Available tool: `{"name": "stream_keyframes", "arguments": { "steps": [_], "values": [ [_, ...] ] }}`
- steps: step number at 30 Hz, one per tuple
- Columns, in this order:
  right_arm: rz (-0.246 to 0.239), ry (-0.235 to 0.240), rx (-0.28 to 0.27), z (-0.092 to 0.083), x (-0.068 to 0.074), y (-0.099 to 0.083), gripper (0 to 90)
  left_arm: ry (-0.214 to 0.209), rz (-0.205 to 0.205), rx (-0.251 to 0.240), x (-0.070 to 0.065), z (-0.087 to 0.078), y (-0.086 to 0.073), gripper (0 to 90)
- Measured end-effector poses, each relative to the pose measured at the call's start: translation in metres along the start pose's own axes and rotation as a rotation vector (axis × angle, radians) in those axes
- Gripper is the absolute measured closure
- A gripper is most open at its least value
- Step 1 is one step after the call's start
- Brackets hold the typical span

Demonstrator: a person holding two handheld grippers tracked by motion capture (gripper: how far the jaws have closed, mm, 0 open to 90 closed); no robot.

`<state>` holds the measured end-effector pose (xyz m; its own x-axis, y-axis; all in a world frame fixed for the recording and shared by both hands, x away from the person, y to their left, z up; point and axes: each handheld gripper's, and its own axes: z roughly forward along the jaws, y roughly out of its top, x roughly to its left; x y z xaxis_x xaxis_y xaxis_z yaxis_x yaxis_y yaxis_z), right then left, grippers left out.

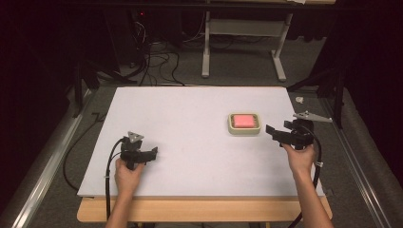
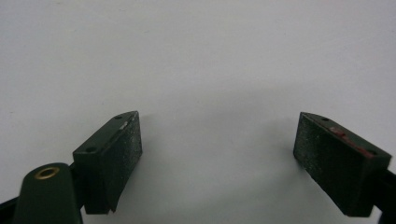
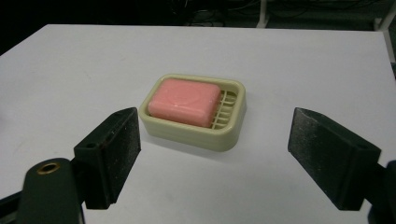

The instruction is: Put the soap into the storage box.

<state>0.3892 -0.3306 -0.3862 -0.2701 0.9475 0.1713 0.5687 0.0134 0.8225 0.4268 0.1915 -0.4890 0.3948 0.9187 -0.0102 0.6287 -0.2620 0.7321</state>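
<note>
Soap (image 3: 184,101) in dish (image 3: 229,133); right gripper (image 3: 214,156) spread, just short; left gripper (image 2: 217,158) spread, on table (image 2: 196,56).

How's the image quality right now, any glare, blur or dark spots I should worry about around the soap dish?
High view: white table top evenly lit, surroundings very dark, soap dish small and soft. Right gripper view: pink soap and dish fairly sharp, faint sheen on the soap, black pads close and slightly blurred. Left gripper view: soft shadow between the pads on bare table, no glare.

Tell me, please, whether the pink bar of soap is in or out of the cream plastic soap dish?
In. The pink bar of soap lies flat inside the cream plastic soap dish, leaving slotted floor bare at one end.
</note>
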Motion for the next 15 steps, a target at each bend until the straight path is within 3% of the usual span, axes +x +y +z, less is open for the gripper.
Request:
{"name": "stream_keyframes", "arguments": {
  "steps": [15],
  "values": [
    [-0.021, 0.029, 0.003, -0.007, 0.007, -0.014, 18.6, 0.0, 0.0, 0.001, 0.0, 0.0, 0.0, 15.8]
  ]
}}
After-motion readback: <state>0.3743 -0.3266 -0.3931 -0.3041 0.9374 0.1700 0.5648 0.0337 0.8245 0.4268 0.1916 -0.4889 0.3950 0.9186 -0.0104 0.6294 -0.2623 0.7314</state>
